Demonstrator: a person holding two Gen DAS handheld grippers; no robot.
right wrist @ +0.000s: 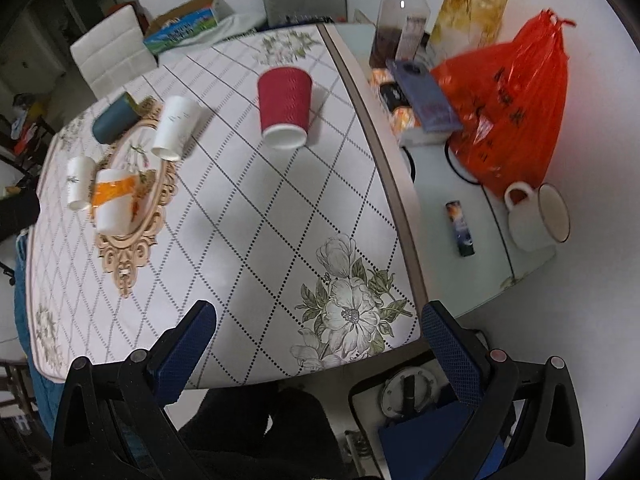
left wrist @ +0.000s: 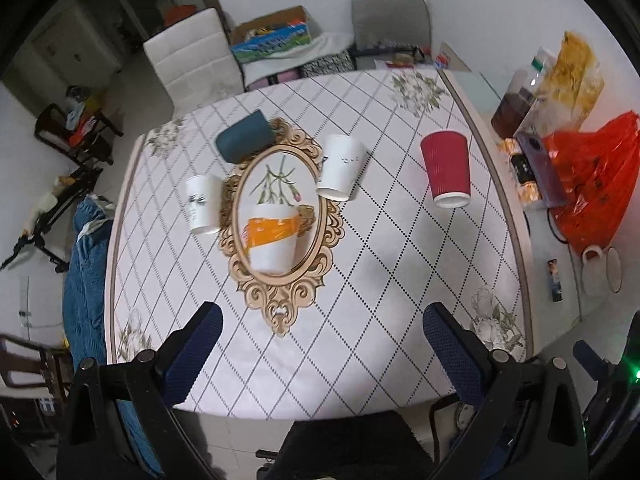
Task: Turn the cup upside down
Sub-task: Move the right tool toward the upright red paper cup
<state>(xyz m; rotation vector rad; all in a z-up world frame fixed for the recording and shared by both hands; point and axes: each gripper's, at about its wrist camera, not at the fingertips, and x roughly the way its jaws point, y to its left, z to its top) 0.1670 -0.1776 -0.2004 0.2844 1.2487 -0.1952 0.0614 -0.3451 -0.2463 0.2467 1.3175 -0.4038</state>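
Note:
Several paper cups lie on a table (left wrist: 360, 280) under a diamond-patterned cloth. They appear to be on their sides, narrower ends toward me. A red ribbed cup (left wrist: 445, 168) (right wrist: 285, 106) is at the right. A white cup (left wrist: 340, 168) (right wrist: 176, 128) and a dark teal cup (left wrist: 244, 136) (right wrist: 114, 118) touch the ornate oval mat (left wrist: 280, 312). A white cup with an orange band (left wrist: 272, 240) (right wrist: 114, 198) rests on the mat, with another white cup (left wrist: 203, 208) (right wrist: 78, 184) to its left. My left gripper (left wrist: 320, 316) and right gripper (right wrist: 316, 312) hover open and empty over the near table edge.
A glass side table (right wrist: 460, 280) adjoins on the right with a red plastic bag (right wrist: 516, 108), a bottle (right wrist: 400, 24), a blue box (right wrist: 430, 100), a white enamel mug (right wrist: 536, 216) and a small dark stick (right wrist: 460, 228). Chairs (left wrist: 390, 20) stand behind; a blue cloth (left wrist: 84, 280) hangs at left.

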